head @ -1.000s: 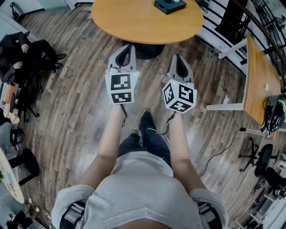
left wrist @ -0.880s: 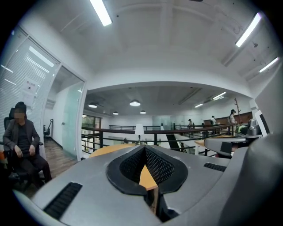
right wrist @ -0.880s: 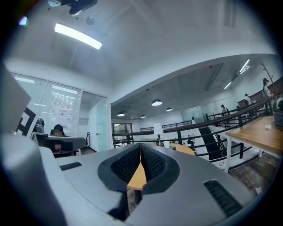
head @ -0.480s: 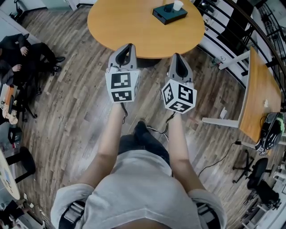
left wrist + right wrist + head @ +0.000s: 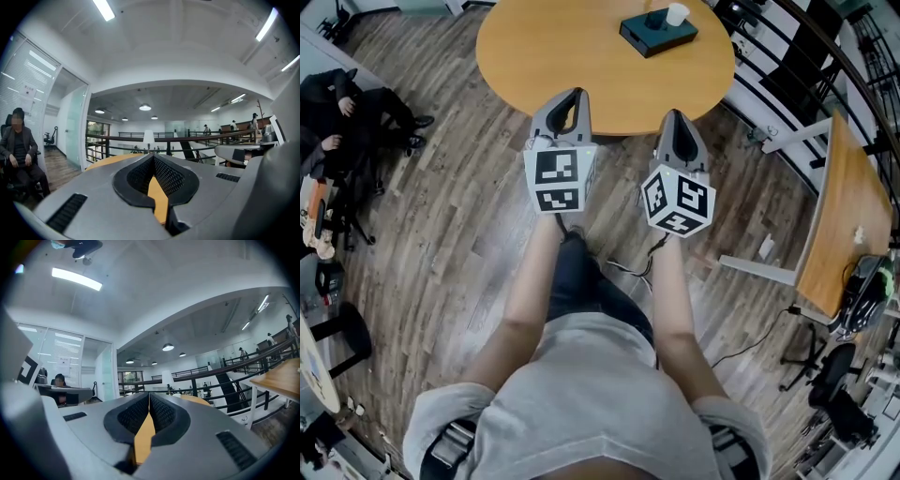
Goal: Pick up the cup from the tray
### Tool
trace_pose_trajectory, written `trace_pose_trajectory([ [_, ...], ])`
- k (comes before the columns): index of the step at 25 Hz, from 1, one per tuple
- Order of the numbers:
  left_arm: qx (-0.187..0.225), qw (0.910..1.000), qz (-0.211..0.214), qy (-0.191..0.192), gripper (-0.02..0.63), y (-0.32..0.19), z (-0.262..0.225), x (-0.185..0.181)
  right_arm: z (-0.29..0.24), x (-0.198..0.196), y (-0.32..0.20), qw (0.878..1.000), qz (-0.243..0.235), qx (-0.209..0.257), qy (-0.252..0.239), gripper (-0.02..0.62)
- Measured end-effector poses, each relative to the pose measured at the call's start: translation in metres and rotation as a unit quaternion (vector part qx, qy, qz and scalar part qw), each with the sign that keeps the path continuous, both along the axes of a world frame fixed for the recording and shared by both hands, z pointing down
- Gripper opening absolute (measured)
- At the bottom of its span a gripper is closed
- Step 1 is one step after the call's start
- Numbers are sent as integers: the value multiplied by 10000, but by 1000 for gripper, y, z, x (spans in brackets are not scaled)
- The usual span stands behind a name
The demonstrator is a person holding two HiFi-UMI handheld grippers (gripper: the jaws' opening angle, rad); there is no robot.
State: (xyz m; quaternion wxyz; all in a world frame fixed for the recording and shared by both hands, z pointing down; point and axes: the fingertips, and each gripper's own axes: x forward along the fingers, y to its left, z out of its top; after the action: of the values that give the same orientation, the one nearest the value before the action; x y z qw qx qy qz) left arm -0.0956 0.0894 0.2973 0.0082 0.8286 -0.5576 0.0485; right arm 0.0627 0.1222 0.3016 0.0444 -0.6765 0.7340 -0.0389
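A white cup (image 5: 677, 13) stands at the right end of a dark tray (image 5: 654, 33) on the far side of a round wooden table (image 5: 581, 47). In the head view my left gripper (image 5: 574, 94) and right gripper (image 5: 677, 115) are held side by side, pointing level, with their tips just over the table's near edge. The tray lies well ahead of them, slightly to the right. Both are shut and empty: the left gripper (image 5: 153, 156) and the right gripper (image 5: 149, 393) have their pads meeting at the tip, with only the tabletop showing behind.
A seated person (image 5: 337, 103) is at the far left by some chairs. A wooden desk (image 5: 842, 225) with white legs stands to the right, and a black railing (image 5: 769, 66) runs behind the table. Wooden floor lies underfoot.
The table, tray and cup have come nearer and lower in the head view. Both grippers, still shut, now reach the table's near edge. The cup has come into view.
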Motion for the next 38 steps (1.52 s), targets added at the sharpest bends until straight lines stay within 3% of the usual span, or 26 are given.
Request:
trace_pose_trajectory([
  [14,-90,9996,262,-62,6,-94,13,24,17,13,-88,9998,90,-161,11,8],
  [26,-112,9990,430,19,6,-202,11,28,17,16,-190,9993,272,-265,20,8],
  [38,-362,9980,526,-5,6,-275,33,27,39,17,-259,9979,399,-519,26,8],
])
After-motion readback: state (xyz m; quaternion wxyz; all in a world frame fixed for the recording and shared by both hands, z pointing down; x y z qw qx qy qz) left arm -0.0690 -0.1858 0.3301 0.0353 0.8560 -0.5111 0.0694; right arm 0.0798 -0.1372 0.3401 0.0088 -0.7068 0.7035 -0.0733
